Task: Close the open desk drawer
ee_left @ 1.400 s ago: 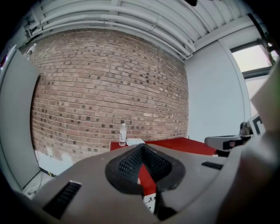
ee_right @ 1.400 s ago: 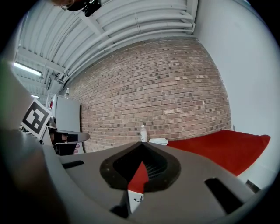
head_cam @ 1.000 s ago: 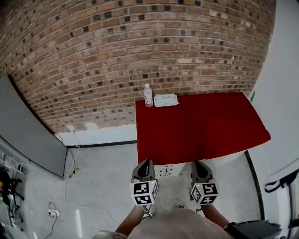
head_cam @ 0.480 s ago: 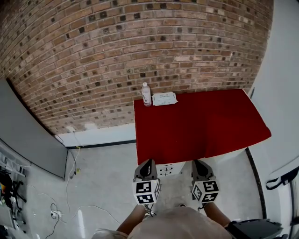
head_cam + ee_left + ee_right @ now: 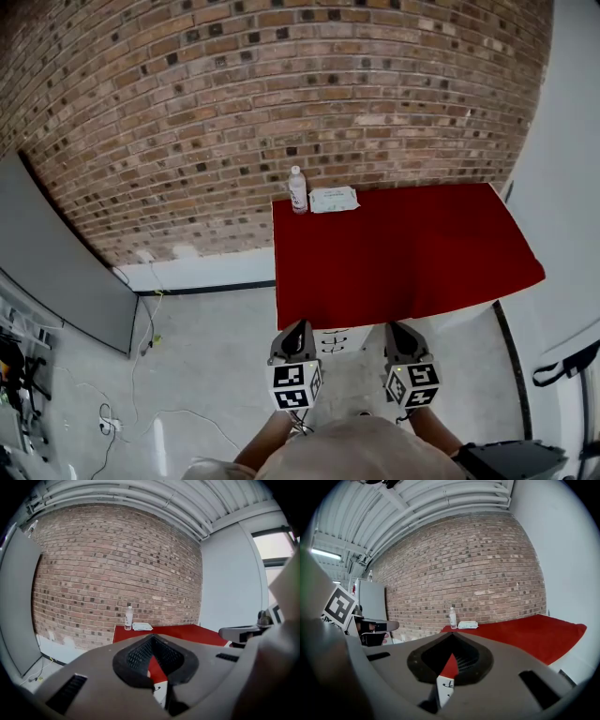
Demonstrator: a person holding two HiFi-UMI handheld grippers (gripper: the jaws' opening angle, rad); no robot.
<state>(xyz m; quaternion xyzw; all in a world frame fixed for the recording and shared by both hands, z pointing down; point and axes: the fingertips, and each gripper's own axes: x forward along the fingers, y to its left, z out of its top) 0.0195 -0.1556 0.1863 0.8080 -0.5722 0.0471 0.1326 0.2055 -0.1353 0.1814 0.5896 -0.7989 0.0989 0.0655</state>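
A desk with a red top (image 5: 403, 258) stands against the brick wall. Under its near edge a white drawer front (image 5: 333, 341) with small dark handles shows between my two grippers. That drawer front also shows through the jaw window in the right gripper view (image 5: 444, 689). My left gripper (image 5: 294, 330) hovers just left of it, jaws together, holding nothing. My right gripper (image 5: 398, 330) hovers just right of it, also shut and empty. Neither touches the drawer. How far the drawer stands out is hidden by the desk top.
A clear plastic bottle (image 5: 297, 191) and a pack of wipes (image 5: 333, 199) sit at the desk's far left corner by the brick wall (image 5: 281, 84). A grey panel (image 5: 56, 272) leans at the left, with cables (image 5: 112, 422) on the floor. A white wall (image 5: 572, 187) borders the right.
Both grippers have stayed nearly where they were in front of the desk. Only the head view has shifted slightly.
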